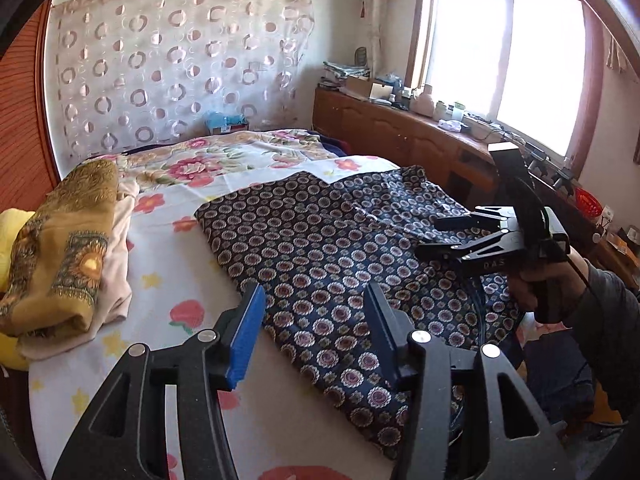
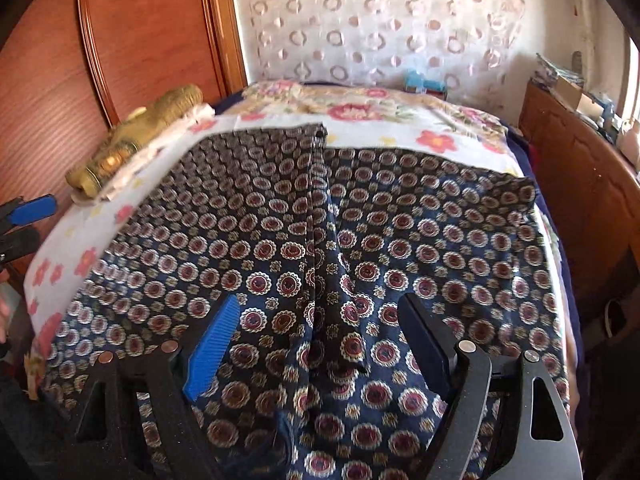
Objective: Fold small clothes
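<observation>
In the left wrist view, one navy patterned garment (image 1: 320,248) is seen spread flat on a bed (image 1: 168,264) covered by a floral sheet. The left hand-held gripper (image 1: 316,332) is held above the near edge of the garment with its two fingers set apart and nothing between them; one blue pad (image 1: 246,336) is visible on its left finger. The right hand-held gripper (image 1: 444,240) is seen side-on over the right part of the garment, gripped by a hand (image 1: 528,292); whether its fingers are apart or together cannot be told from this view. One pile of folded cloth (image 1: 68,248), mustard on top and pale pink beneath, is laid at the left edge of the bed. One wooden worktop (image 1: 400,116) under the window (image 1: 504,60) is loaded with small items too blurred to count. One small box of blue things (image 1: 226,122) is seen at the far end of the bed.

In the right wrist view, the garment (image 2: 280,220) is shown lying in two leg-like panels that meet at a central seam. The right hand-held gripper (image 2: 316,336) is held over it, fingers apart, clamped on nothing. The left hand-held gripper (image 2: 20,222) is caught at the left border. The folded pile (image 2: 132,140) is lying beside the wooden headboard (image 2: 140,32).
</observation>
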